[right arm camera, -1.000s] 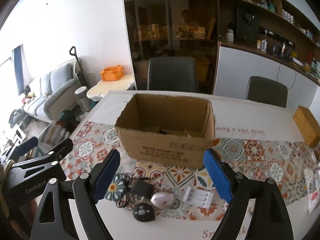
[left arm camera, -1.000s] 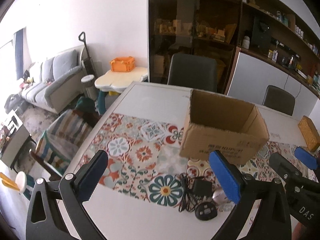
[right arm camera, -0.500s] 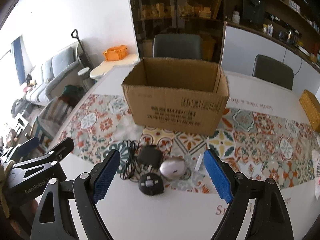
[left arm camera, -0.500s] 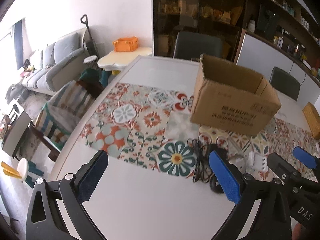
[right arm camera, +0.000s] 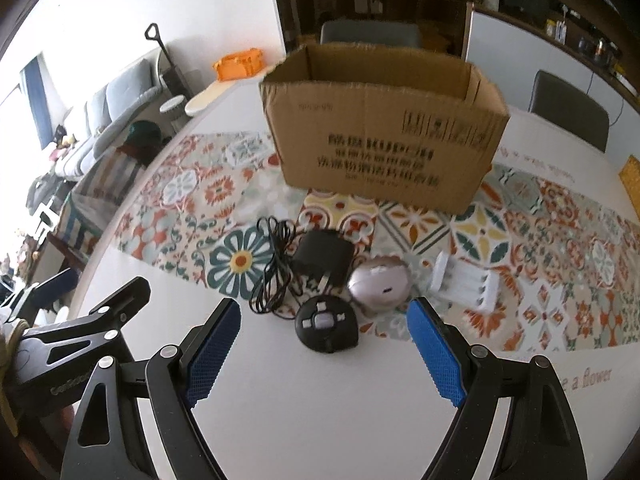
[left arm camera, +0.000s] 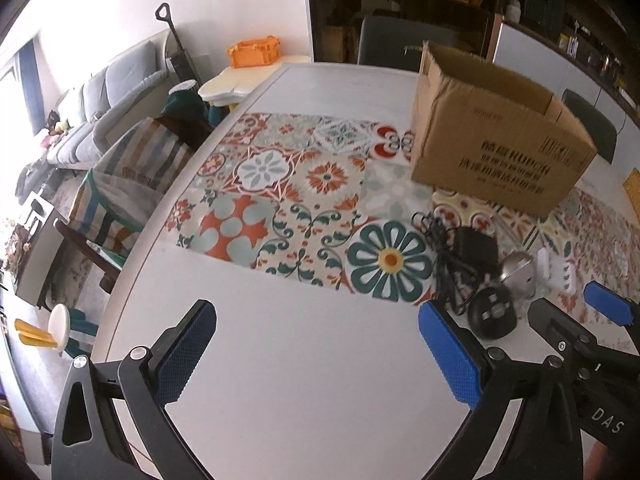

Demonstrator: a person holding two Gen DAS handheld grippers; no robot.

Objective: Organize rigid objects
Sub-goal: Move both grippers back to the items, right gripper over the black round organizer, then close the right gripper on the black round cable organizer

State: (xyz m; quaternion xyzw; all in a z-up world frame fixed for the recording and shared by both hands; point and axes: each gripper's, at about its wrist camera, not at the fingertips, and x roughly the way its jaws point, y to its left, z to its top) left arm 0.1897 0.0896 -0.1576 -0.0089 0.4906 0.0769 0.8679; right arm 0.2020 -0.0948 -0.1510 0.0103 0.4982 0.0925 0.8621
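Observation:
An open cardboard box [right arm camera: 384, 136] stands on the patterned runner; it also shows in the left wrist view [left arm camera: 496, 140]. In front of it lie a black power adapter with coiled cord [right arm camera: 320, 260], a round black remote [right arm camera: 326, 322], a silver oval device [right arm camera: 380, 284] and a white battery holder [right arm camera: 464, 284]. The same items show at the right of the left wrist view: adapter [left arm camera: 472, 252], remote [left arm camera: 492, 312], silver device [left arm camera: 520, 276]. My right gripper [right arm camera: 324, 352] is open just before the remote. My left gripper [left arm camera: 316, 356] is open over bare table, left of the items.
A white table [left arm camera: 304, 392] carries a tiled runner [left arm camera: 288, 200]. A woven yellow box [right arm camera: 632, 184] sits at the far right edge. Dark chairs [right arm camera: 568, 108] stand behind the table. A striped chair [left arm camera: 132, 176] and a sofa are to the left.
Both grippers have dropped lower and closer to the table. The box and the small items now appear larger and nearer. Both jaws stay open.

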